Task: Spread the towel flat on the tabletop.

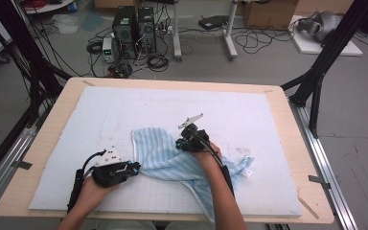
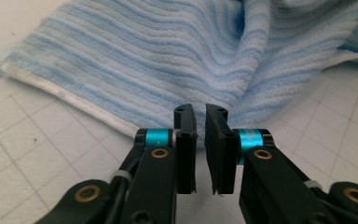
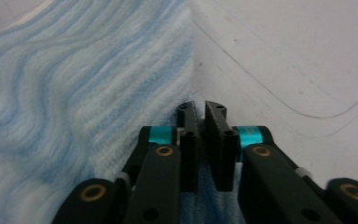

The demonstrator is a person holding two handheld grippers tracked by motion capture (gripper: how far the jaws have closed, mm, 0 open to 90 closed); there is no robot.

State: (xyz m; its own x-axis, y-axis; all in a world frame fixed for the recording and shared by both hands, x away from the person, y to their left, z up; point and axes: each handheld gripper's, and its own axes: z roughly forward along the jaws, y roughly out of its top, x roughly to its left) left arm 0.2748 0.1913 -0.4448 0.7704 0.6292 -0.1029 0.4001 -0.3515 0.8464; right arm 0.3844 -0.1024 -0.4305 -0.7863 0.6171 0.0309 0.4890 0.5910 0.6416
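Towel (image 1: 172, 160), blue-striped and crumpled, lies on the pale mat (image 1: 100, 110) covering the table (image 1: 57, 103), between the two claws. The left claw (image 1: 133, 167) sits at the towel's left hem, jaws nearly closed with a narrow gap and no cloth visibly between them. The right claw (image 1: 179, 143) appears pinched on the towel's upper edge fold.

Risk: a thin pinch may slip if the cloth is pulled, since little fabric sits between the pads. The left claw may close on nothing.

The left gripper view shows the white hem (image 2: 70, 95); the high view shows the towel's whole outline.
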